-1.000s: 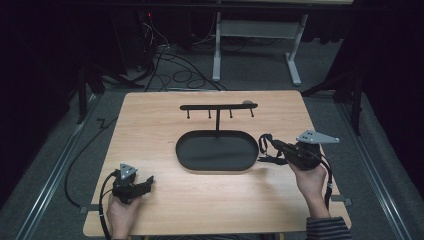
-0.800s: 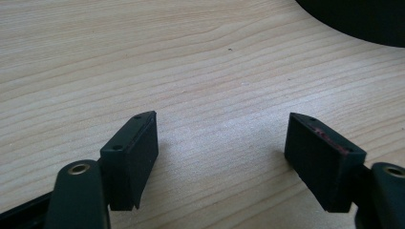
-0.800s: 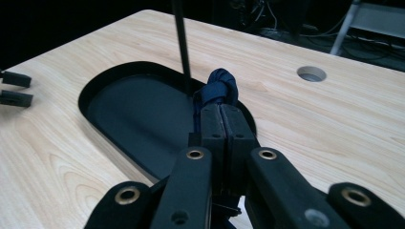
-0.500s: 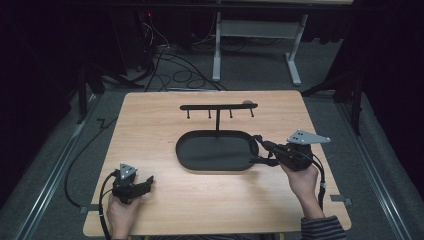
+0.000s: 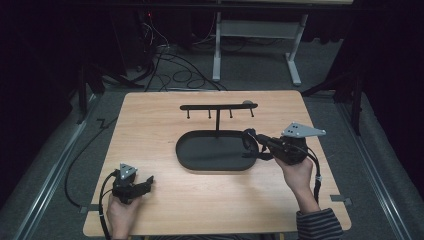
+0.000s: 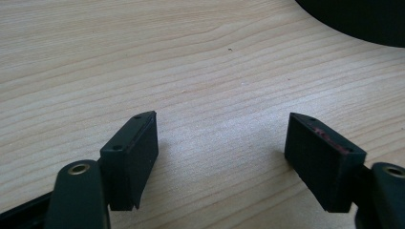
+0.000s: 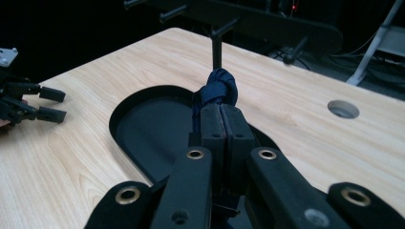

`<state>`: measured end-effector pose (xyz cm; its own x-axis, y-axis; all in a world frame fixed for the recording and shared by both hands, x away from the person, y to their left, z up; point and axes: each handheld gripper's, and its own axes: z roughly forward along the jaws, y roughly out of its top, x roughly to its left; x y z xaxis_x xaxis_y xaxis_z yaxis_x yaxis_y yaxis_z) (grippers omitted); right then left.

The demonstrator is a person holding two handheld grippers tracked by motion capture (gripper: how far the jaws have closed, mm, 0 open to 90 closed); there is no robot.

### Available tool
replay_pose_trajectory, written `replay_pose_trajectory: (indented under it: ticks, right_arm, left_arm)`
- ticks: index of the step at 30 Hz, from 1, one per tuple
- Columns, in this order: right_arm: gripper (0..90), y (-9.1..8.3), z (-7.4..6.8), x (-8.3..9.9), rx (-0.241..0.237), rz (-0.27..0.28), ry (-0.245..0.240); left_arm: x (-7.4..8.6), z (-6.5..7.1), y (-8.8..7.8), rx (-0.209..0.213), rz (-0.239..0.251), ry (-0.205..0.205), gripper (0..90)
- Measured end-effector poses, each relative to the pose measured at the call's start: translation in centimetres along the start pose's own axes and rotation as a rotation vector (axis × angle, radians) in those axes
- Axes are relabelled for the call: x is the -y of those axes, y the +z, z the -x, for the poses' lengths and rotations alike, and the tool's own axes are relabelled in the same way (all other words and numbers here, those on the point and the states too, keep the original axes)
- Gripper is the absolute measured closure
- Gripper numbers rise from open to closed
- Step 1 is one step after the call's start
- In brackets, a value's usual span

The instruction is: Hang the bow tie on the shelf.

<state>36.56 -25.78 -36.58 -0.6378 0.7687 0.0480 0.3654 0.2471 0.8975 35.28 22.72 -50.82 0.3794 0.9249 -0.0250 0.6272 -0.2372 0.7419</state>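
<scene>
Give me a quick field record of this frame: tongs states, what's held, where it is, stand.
left tongs: open, nothing between the pads, resting low on the wooden table near its front left corner
right tongs: shut on a dark blue loop
loop: knotted fabric or cord, sticking out past the pad tips; exact kind unclear
loop position: over the right end of the black oval tray
stand: black T-shaped rack rising from the tray, pegs along the bar, all bare
table hole: round, to the right in the right gripper view

A lab is suggested: cables (image 5: pixel 165 60) are strewn behind the wooden table (image 5: pixel 150 130), beside a bench frame (image 5: pixel 255 45).
</scene>
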Motion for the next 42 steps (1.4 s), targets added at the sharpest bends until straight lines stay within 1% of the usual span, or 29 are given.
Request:
replay_pose_trajectory:
  ticks: [4,7,11,16,23,28,32,35,42]
  right_arm:
    - [90.0,0.4,0.0,-0.6,-0.004,0.006,-0.008]
    - [90.0,0.8,0.1,-1.1,-0.014,0.013,0.002]
    - [90.0,1.1,0.5,-1.6,0.004,0.025,-0.004]
    - [90.0,1.5,1.2,-2.2,0.01,0.031,0.017]
    - [90.0,1.9,1.7,-2.9,0.024,0.027,0.017]
    - [90.0,2.3,2.3,-3.4,0.038,0.025,0.03]
    - [90.0,2.6,3.0,-3.3,0.05,0.017,0.05]
    - [90.0,2.7,3.4,-3.2,0.053,0.022,0.068]
    - [90.0,3.0,4.3,-3.0,0.08,0.012,0.085]
  left_arm:
    - [0.0,0.0,0.0,0.002,0.002,-0.001,27.5]
    - [0.0,0.0,0.0,0.0,0.0,0.0,27.5]
    - [0.0,0.0,0.0,0.001,0.0,0.0,27.4]
    - [0.0,0.0,0.0,0.001,0.0,0.0,27.4]
    - [0.0,0.0,0.0,0.001,0.0,0.0,27.4]
    - [0.0,0.0,0.0,0.001,0.0,0.0,27.4]
    - [0.0,0.0,0.0,0.003,0.001,-0.001,27.3]
    - [0.0,0.0,0.0,0.003,0.001,-0.001,27.3]
    - [0.0,0.0,0.0,0.003,0.002,-0.001,27.3]
